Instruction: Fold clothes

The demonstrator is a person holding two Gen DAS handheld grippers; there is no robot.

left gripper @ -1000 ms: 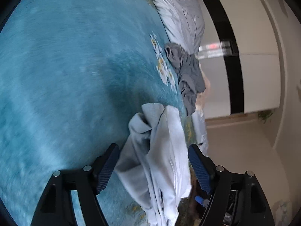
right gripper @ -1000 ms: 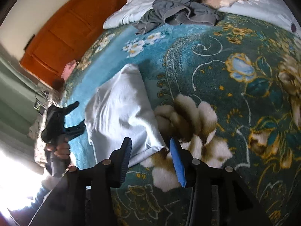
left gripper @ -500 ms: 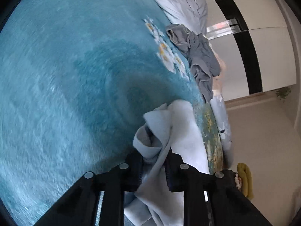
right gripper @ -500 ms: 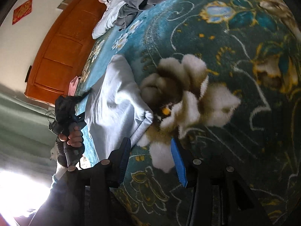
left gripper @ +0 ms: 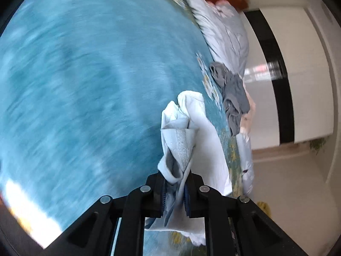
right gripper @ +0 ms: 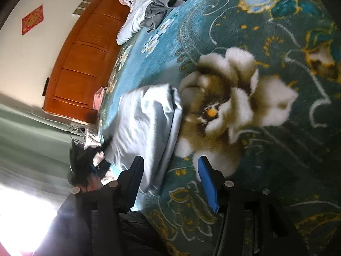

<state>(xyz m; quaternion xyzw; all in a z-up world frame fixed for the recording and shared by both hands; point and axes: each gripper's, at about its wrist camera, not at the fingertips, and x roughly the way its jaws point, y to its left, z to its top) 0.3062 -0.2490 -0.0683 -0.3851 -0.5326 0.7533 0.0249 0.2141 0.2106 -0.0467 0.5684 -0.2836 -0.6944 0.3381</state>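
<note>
We have the left gripper (left gripper: 174, 189) clamped on a bunched edge of the pale blue garment (left gripper: 191, 140), its jaws pressed together with cloth squeezed between the blue pads; the fabric rises in a crumpled peak just ahead of the fingers while the rest drapes toward the right over the teal blanket (left gripper: 81, 81). The blanket is blurred in the left wrist view. From the right wrist view we see the garment (right gripper: 147, 121) lying in a folded heap on the blanket (right gripper: 277, 42), beside the big white flower pattern (right gripper: 234, 98). Our right gripper (right gripper: 170, 177) hangs just above the garment's near edge with its jaws spread apart and nothing between them. A grey garment (left gripper: 232, 91) lies well apart near the pillow (left gripper: 223, 32).
</note>
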